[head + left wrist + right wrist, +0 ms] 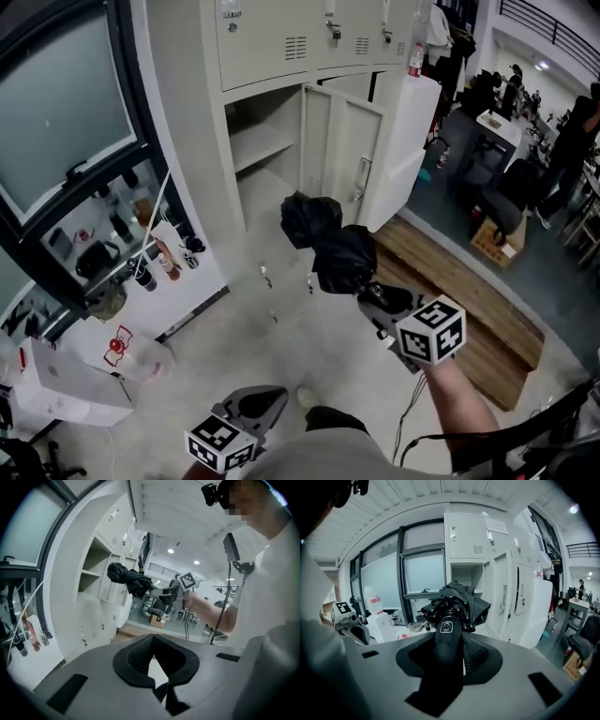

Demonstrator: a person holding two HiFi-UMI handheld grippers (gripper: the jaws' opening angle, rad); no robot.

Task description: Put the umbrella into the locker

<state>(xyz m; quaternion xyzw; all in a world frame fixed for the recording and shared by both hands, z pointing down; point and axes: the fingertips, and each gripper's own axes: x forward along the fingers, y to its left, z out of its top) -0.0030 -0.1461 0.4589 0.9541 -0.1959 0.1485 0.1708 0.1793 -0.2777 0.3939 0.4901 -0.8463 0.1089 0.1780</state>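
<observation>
Umbrella first: folded and black, it is held up in the air in front of the locker bank, near the open compartment but outside it.

That pale grey bank fills the top of the head view. One lower locker stands open, with a bare shelf inside and its door swung out to the right. A dark-framed window takes up the left side. Below it runs a white worktop carrying bottles and other small items too blurred to name. A wooden platform lies on the speckled floor to the right of the lockers. Beyond it, people stand among desks in the background.

A white box sits at lower left, with a clear bag beside it.

The person's right forearm reaches forward. The right claw grips the umbrella by its black handle, with the jaws pressed on either side and the bunched canopy jutting out beyond them toward the lockers.

The left claw hangs low near the person's body, well apart from the umbrella. Its jaws meet at the tips with nothing between them.

Small keys hang in the upper locker doors.
</observation>
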